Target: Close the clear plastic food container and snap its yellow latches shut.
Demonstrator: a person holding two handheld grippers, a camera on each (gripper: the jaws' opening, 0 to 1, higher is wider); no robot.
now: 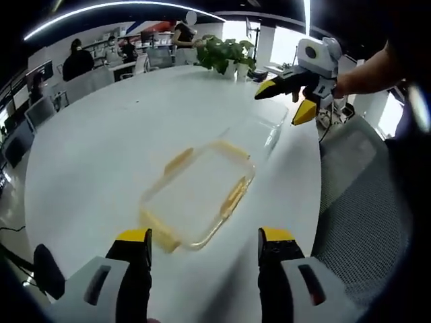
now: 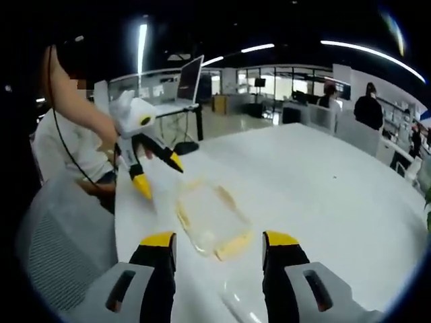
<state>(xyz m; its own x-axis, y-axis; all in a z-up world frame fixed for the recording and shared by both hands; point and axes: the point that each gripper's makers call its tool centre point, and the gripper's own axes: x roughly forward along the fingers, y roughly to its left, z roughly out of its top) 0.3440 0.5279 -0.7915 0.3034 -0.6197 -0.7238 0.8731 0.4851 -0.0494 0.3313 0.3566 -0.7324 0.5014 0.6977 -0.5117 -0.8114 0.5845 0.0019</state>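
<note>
A clear rectangular piece with yellow latches lies flat on the white table, just beyond my left gripper, which is open and empty. A second clear piece, faint and without yellow, rests past it near the table edge. Above that piece hovers my right gripper, open and held in a hand. In the right gripper view the yellow-latched piece sits ahead of my open right gripper, and the faint clear piece is low between its jaws. My left gripper hangs open beyond it.
A potted plant stands at the far end of the table. A grey mesh chair is beside the table's near edge. A laptop sits on another desk, and several people are in the office behind.
</note>
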